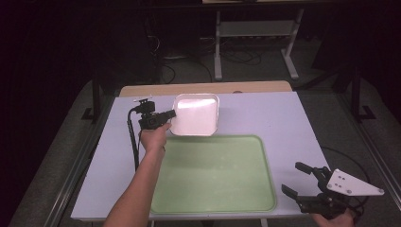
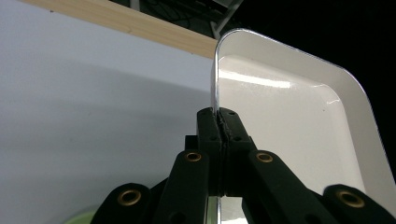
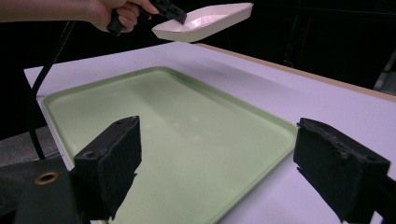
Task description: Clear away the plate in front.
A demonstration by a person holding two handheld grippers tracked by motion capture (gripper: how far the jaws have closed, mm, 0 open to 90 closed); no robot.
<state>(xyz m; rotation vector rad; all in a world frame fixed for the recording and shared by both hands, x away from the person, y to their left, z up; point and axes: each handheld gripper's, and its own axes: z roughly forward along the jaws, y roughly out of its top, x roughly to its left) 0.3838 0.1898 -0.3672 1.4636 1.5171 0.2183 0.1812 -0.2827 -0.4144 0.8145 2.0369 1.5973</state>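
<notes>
Grip check first: my left hand-held gripper (image 2: pixel 219 122) is clenched on the thin rim of the white tray (image 1: pixel 195 115), jaws pinched flat together with the rim edge running up between them. From the right gripper view the white tray (image 3: pixel 205 21) hangs clear of the counter (image 1: pixel 283 118), tilted, over the far edge of the green tray (image 1: pixel 213 175) toward the counter's far left part. My left hand (image 1: pixel 153 138) carries it.

Right hand-held gripper (image 1: pixel 302 182) sits released near the counter's near right corner, jaws standing wide apart with nothing between them, just off the green tray's right edge.

Judgement: step in hand is carrying the white tray, probably toward the green tray.

Notes for doing it well:
- One-edge pinch on a slick enamel-looking rim; the tray can pivot or slip. Keep the clamp firm and move slowly.
- Level the tray before lowering so the free edge doesn't strike first and skid.
- Set it down inside the green tray's raised lip, not across it.
- Release only once the base rests flat.
- Right gripper is free to steady the far rim if it swings.
</notes>
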